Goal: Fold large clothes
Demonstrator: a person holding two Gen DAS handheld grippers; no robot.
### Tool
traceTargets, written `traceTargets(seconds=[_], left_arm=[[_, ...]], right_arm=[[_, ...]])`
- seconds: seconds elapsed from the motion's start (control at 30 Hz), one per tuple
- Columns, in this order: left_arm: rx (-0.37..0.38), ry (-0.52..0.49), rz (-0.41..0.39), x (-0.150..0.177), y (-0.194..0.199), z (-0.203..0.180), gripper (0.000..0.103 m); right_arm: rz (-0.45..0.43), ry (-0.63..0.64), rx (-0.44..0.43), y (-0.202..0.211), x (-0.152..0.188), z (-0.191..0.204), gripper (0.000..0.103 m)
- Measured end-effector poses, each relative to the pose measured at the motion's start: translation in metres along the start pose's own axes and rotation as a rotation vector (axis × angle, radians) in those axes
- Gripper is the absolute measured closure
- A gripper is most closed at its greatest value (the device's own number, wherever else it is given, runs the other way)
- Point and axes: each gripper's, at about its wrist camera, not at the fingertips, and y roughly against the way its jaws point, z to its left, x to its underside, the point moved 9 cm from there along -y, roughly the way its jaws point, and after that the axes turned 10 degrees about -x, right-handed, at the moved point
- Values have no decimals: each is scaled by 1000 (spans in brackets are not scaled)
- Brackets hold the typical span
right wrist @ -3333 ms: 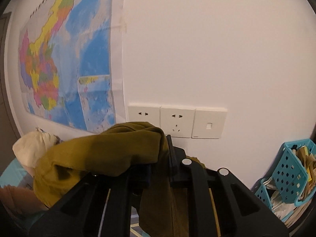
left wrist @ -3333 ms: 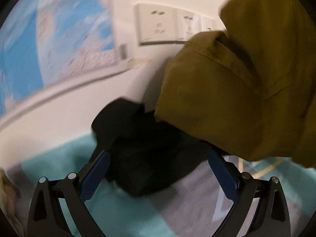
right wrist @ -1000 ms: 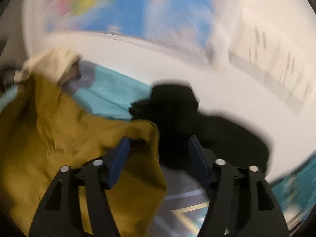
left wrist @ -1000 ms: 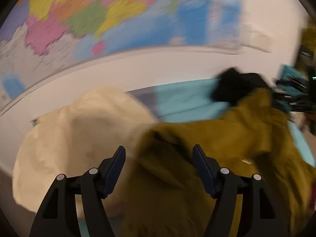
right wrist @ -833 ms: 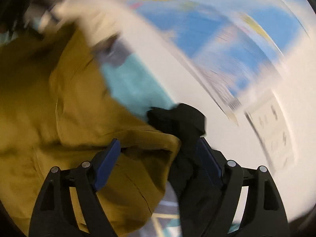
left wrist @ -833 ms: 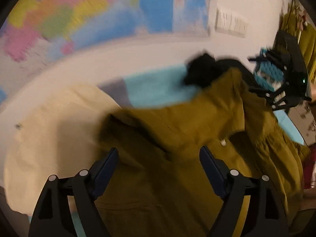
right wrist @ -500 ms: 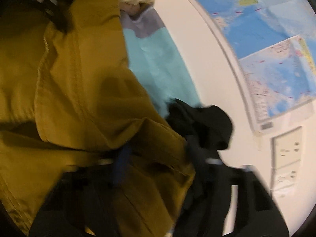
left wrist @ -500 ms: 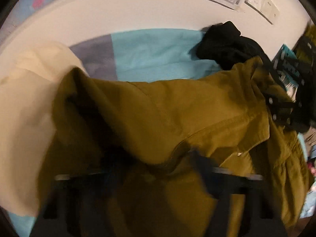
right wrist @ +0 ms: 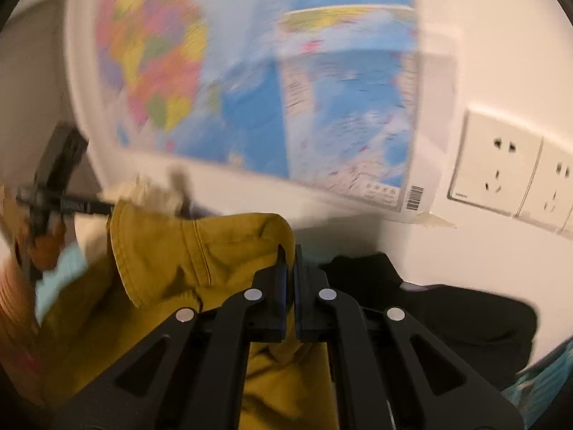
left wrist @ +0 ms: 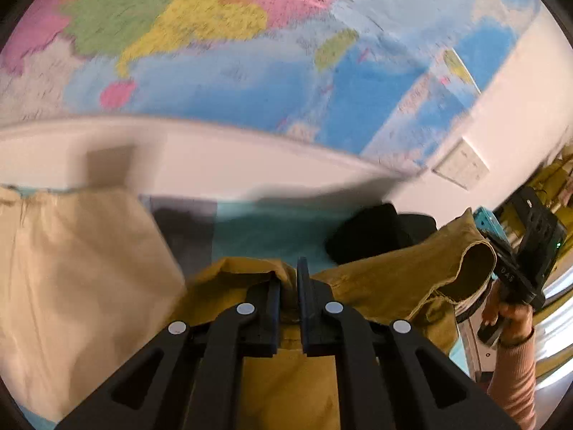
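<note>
An olive-brown garment [left wrist: 386, 279] hangs stretched between my two grippers above the bed. My left gripper [left wrist: 292, 268] has its jaws closing on a fold of the garment's edge, and the pads pinch the cloth. In the right wrist view my right gripper [right wrist: 290, 251] is shut on another fold of the olive garment [right wrist: 179, 258]. The left wrist view shows the right gripper [left wrist: 496, 254] at the far right, held by a hand [left wrist: 508, 315] in a pink sleeve. The left gripper [right wrist: 105, 208] shows blurred at the left of the right wrist view.
A cream garment [left wrist: 71, 268] lies at the left and a black garment [right wrist: 447, 308] at the right on the teal sheet [left wrist: 268, 229]. A coloured map [left wrist: 250, 71] and wall sockets [right wrist: 497, 165] are on the white wall close behind. A turquoise basket [right wrist: 537, 376] stands low right.
Both grippers were open over the olive garment lying on the bed. They have closed on its edge and lifted it, and the views have swung up towards the wall.
</note>
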Motion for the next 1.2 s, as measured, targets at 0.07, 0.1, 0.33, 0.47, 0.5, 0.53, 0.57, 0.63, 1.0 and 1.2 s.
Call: traceTargets(seconds=[0.07, 0.1, 0.33, 0.47, 0.5, 0.53, 0.57, 0.63, 1.0, 1.2], left_arm=[[-42, -30, 2, -16, -19, -6, 92], [-58, -39, 33, -17, -34, -6, 91], [-270, -129, 64, 25, -61, 27, 41], [-263, -199, -60, 49, -1, 37, 18], [-266, -215, -64, 59, 9, 41, 16], [-277, -232, -64, 69, 18, 46, 15], [-309, -258, -54, 85, 24, 52, 13], [-343, -303, -38, 108, 27, 56, 13], [-493, -529, 36, 180, -7, 41, 31], [-446, -360, -12, 149, 21, 54, 87]], right_arm=[[32, -123, 22, -25, 9, -29, 100], [60, -189, 27, -37, 19, -41, 100], [154, -225, 160, -46, 75, -64, 44], [156, -69, 152, 5, 89, -23, 25], [163, -51, 142, 11, 95, -16, 20], [174, -49, 98, 21, 105, -2, 19], [195, -53, 37, 30, 118, 15, 18], [229, -48, -37, 45, 142, 47, 17], [418, 90, -22, 24, 250, 131, 64], [122, -101, -89, 120, 171, 91, 97]])
